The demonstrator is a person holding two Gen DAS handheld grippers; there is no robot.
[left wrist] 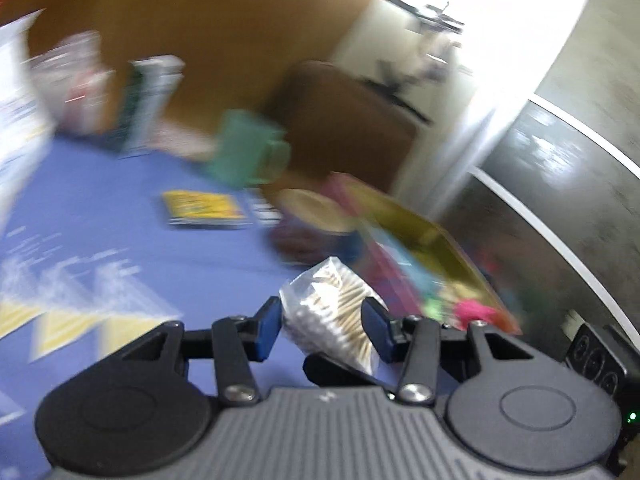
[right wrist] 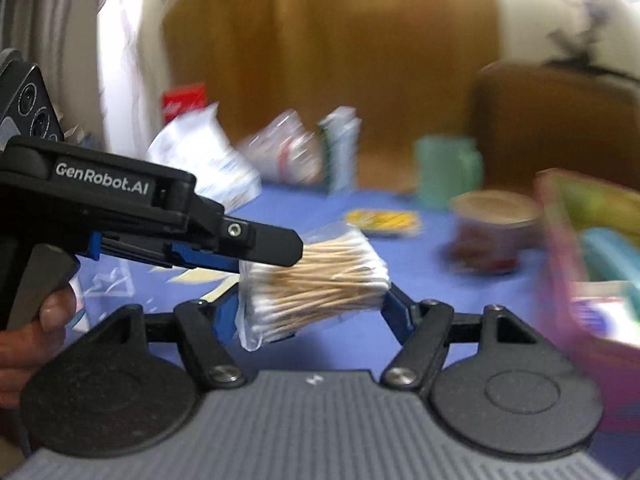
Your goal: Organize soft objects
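A clear bag of wooden cotton swabs [left wrist: 336,308] [right wrist: 316,284] hangs in the air above the blue tablecloth [left wrist: 120,220]. My left gripper [left wrist: 322,330] has a blue finger [left wrist: 266,330] on each side of the bag and appears closed on it. My right gripper [right wrist: 312,312] also holds the bag between its blue fingers [right wrist: 394,306], from the other end. In the right wrist view the left gripper reaches in from the left, and its black tip overlaps the bag's upper left corner. Both views are motion-blurred.
A colourful open box [left wrist: 420,256] [right wrist: 592,240] of soft items lies to the right. A round tin [right wrist: 494,228], a green mug [left wrist: 248,148] [right wrist: 446,172], a yellow packet [left wrist: 204,208] [right wrist: 382,222], a carton [left wrist: 150,104] and plastic packages [right wrist: 204,160] stand behind.
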